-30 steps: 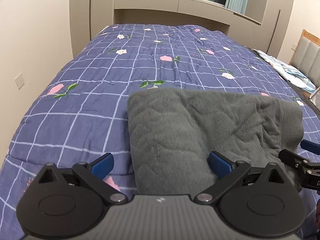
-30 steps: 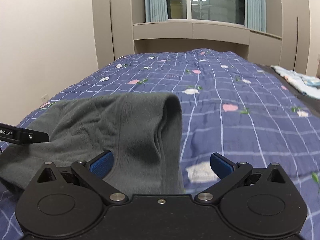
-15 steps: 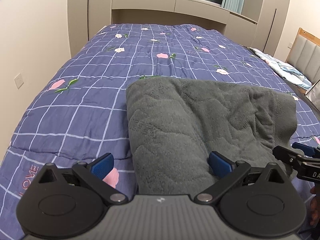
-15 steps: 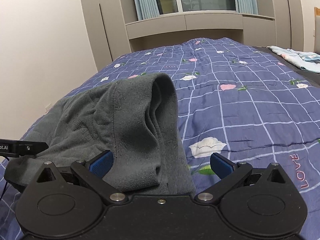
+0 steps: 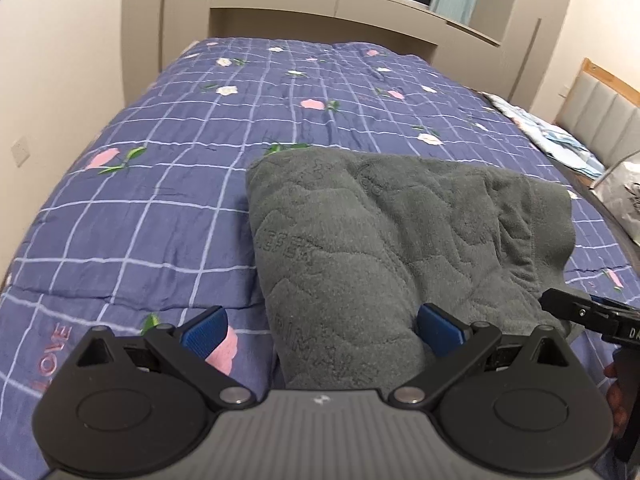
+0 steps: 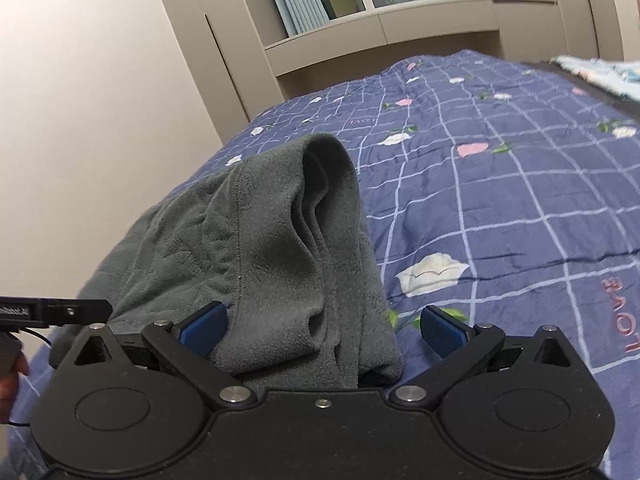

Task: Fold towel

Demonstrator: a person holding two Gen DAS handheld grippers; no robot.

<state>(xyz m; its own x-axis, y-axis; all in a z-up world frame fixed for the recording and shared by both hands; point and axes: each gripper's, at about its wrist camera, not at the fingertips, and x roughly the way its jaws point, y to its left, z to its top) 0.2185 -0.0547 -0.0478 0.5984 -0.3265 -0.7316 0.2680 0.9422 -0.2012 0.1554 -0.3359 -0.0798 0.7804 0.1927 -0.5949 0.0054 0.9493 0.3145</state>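
Two grippers stood at the near edge of the grey towel [image 5: 384,248], which lay bunched and already doubled on the blue checked quilt [image 5: 152,208]. Seen from the towel, the left gripper [image 5: 323,329] was at its near left corner and the right gripper [image 6: 323,328] at its near right corner, so each hand was close to its own end and the towel stretched away from both, with its long side running across from one gripper to the other. Both grippers had their jaws spread wide: the left one straddled the left border of the towel, one blue pad [image 5: 438,326] resting against the cloth and the other over bare quilt, and the right one had the thick rolled folds between its pads without pinching them. Compared with one second earlier, the towel appeared lower and more of the quilt's near edge was visible, including the word "LOVE" [image 5: 56,354], so I judged that both grippers had drawn back and risen a little. The jaws had not changed their opening.
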